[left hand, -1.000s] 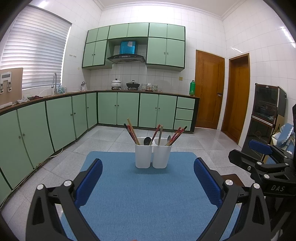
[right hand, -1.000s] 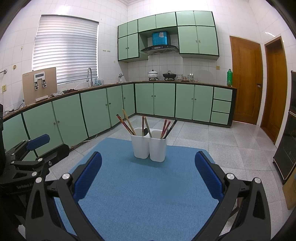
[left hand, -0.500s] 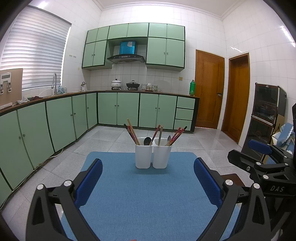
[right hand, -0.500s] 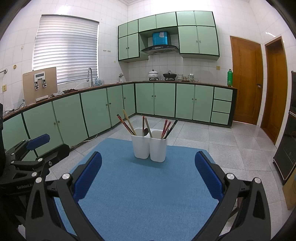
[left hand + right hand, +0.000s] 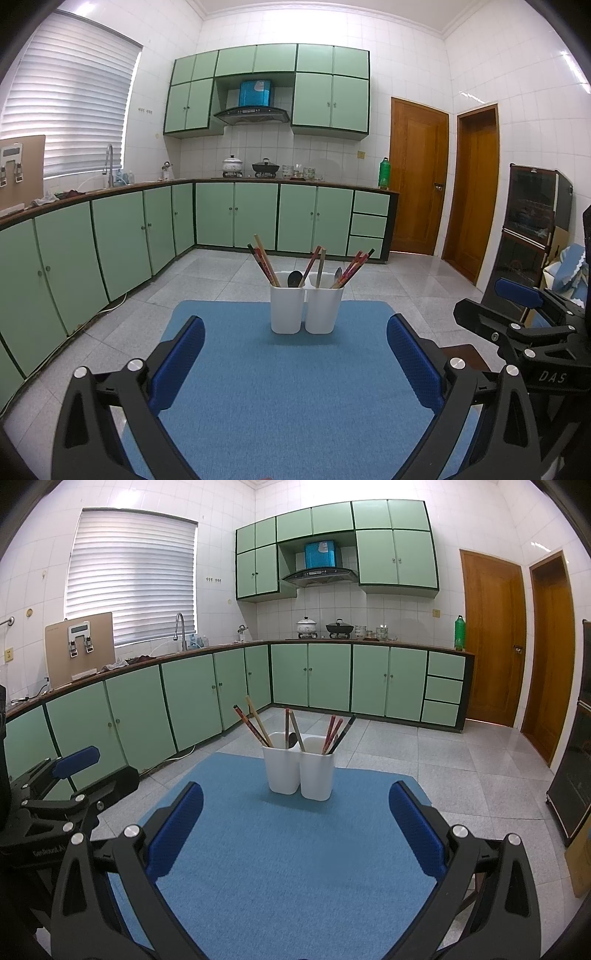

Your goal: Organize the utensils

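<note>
Both grippers, left (image 5: 295, 354) and right (image 5: 295, 830), are spread wide and empty. Two cups (image 5: 306, 308) stand touching mid-mat (image 5: 288, 398), well ahead of both. Risk: a careless reach snags the splayed chopsticks (image 5: 264, 264) and tips a cup (they look light). Count: two cups, roughly eight chopsticks, two spoons (image 5: 294, 278).

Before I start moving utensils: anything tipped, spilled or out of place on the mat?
Nothing stands out. The two white holders stand upright, side by side on the blue mat, with chopsticks and spoons leaning inside them. Nothing lies loose on the mat.
</note>
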`<state>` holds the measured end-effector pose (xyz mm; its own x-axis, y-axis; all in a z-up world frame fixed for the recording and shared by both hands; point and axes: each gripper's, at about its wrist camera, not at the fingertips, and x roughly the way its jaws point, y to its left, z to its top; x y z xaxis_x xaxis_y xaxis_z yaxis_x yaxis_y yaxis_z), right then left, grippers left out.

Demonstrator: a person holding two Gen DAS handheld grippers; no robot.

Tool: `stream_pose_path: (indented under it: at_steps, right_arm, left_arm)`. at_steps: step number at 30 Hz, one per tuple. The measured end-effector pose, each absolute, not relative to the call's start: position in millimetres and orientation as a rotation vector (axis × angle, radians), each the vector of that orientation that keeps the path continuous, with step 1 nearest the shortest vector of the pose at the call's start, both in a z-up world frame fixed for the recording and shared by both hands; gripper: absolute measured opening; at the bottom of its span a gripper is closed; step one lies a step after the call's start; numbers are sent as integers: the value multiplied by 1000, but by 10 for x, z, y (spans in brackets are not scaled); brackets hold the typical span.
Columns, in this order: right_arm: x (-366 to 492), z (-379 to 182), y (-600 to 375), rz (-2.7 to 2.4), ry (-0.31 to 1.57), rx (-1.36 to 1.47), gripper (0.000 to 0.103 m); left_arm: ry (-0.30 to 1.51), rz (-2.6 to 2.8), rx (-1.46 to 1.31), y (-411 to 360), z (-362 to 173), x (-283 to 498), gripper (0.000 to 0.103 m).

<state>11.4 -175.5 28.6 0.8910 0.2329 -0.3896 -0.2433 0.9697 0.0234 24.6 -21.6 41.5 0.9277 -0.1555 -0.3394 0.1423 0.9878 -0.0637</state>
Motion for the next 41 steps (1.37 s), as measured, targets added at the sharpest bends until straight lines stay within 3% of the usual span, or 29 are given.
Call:
stream_pose_path:
  at_steps: [41]
  right_arm:
    - [137,163,-1771,245,416,-23,98]
  left_arm:
    - [370,-146,-53,-222,399,277,97]
